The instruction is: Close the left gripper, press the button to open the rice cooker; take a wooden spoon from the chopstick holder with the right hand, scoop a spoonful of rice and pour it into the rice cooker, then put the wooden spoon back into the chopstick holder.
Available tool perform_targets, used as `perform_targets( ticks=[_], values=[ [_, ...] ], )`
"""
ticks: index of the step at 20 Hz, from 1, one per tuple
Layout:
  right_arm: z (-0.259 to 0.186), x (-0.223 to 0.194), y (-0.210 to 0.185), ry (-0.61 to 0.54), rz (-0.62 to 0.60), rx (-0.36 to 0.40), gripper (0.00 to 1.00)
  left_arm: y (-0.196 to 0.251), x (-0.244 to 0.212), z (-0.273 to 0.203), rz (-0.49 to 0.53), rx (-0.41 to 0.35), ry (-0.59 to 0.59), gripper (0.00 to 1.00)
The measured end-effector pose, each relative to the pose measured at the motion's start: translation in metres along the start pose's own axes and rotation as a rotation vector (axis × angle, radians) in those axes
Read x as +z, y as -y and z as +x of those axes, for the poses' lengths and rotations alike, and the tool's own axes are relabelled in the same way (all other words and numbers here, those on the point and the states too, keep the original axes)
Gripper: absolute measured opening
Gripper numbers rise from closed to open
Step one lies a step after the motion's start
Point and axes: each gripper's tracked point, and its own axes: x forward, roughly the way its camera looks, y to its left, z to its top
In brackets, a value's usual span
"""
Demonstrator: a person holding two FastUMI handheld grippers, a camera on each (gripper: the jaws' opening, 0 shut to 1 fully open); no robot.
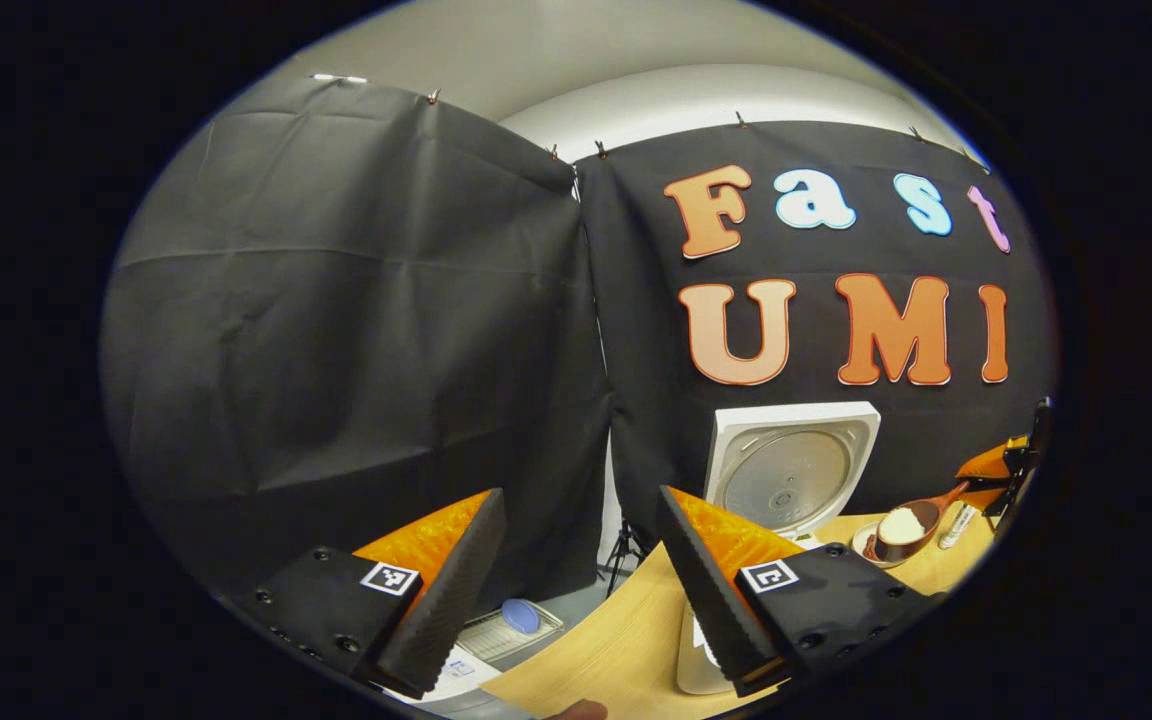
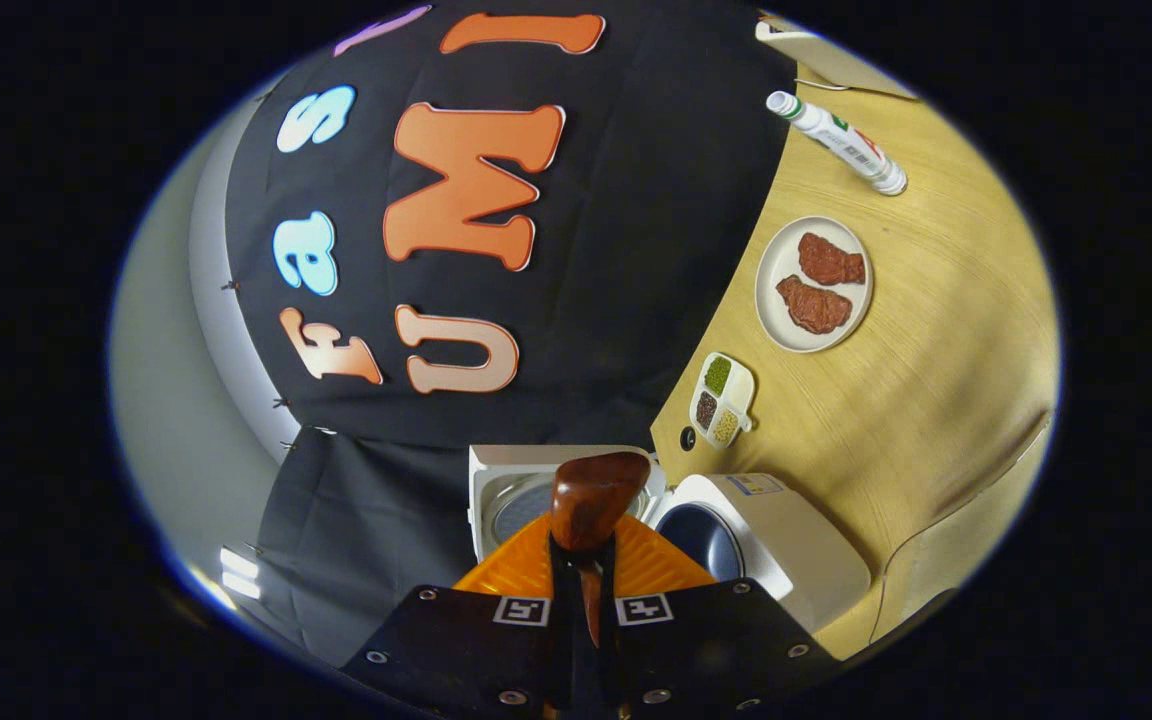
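I have the right tool [image 2: 581, 590] clamped on the wooden spoon [image 2: 591, 500], lower centre; left tool [image 1: 581, 580] apart — rice [image 1: 901, 523] may spill short of the rice cooker [image 2: 736, 540].

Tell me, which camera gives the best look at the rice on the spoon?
The left gripper view: it sees the wooden spoon side-on, its bowl heaped with white rice, beside the rice cooker's raised lid. The right gripper view looks along the spoon from behind, showing its brown back, the rice hidden.
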Motion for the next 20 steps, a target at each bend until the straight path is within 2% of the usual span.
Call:
perform_targets(
  ticks=[9, 16, 20],
  values=[
    [0.071, -0.023, -0.031, 0.019, -0.319, -0.084, 0.1, -0.015, -0.029, 0.009, -0.008, 0.029, -0.067, 0.99],
    [0.09, -0.035, -0.013, 0.025, -0.493, -0.172, 0.1, -0.025, -0.039, 0.012, -0.016, 0.051, -0.096, 0.99],
    [0.092, -0.033, -0.002, 0.029, -0.552, -0.202, 0.1, -0.025, -0.041, 0.013, -0.012, 0.053, -0.104, 0.99]
  ],
)
